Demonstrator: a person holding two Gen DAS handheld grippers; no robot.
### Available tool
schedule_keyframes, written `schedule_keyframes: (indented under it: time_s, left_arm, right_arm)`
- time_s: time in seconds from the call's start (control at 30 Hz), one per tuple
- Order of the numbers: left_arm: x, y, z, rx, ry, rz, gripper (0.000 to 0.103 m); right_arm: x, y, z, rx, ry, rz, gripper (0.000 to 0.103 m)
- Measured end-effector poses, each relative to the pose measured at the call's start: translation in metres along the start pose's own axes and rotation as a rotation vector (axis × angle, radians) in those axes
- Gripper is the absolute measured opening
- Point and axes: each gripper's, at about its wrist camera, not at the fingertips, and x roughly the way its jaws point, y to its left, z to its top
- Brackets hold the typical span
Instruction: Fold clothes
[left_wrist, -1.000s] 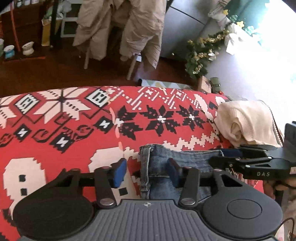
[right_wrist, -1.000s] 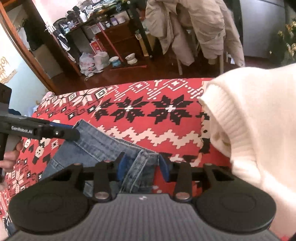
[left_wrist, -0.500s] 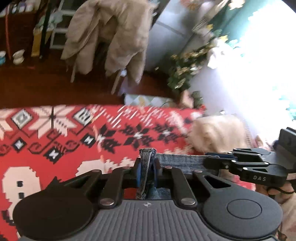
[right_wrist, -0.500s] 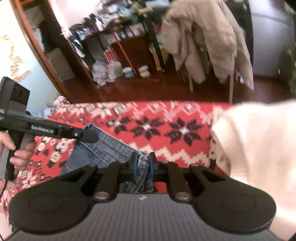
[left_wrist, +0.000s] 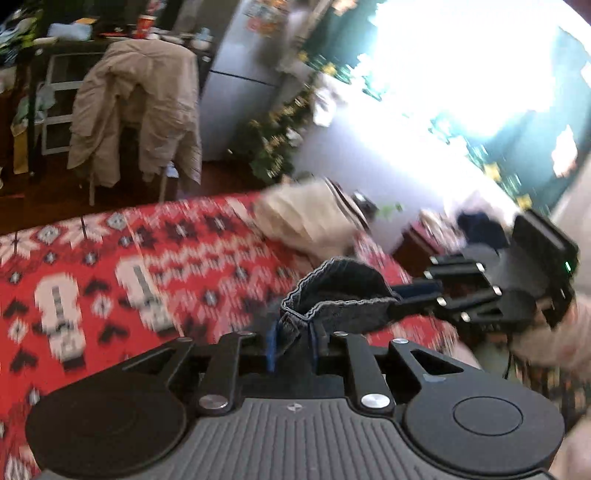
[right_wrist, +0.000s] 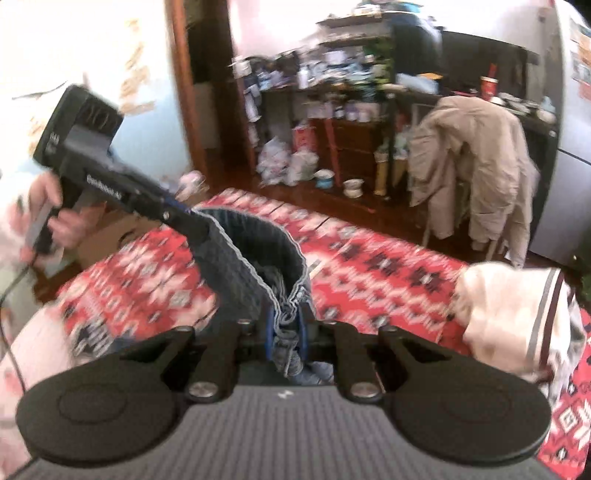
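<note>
Holding the jeans (left_wrist: 341, 291) up above the red patterned blanket (left_wrist: 147, 266), we grip their hem at two spots: our left gripper (left_wrist: 291, 345) and right gripper (right_wrist: 287, 330) each pinch denim, the jaws having just eased slightly. A cream sweater (right_wrist: 509, 314) lies nearby.

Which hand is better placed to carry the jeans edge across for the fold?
Neither clearly: left gripper and right gripper each pinch a corner of the jeans, lifted above the red blanket.
</note>
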Motion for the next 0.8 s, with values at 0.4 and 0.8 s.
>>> schedule_keyframes:
  time_s: [0.4, 0.8]
  left_arm:
    - [-0.003, 0.010, -0.096, -0.155, 0.098, 0.091, 0.036]
    - [0.037, 0.078, -0.064, -0.548, -0.020, 0.086, 0.043]
  right_arm:
    - [-0.005, 0.056, -0.106, 0.076, 0.132, 0.028, 0.024]
    - [0.013, -0.072, -0.116, 0.725, -0.012, -0.011, 0.029]
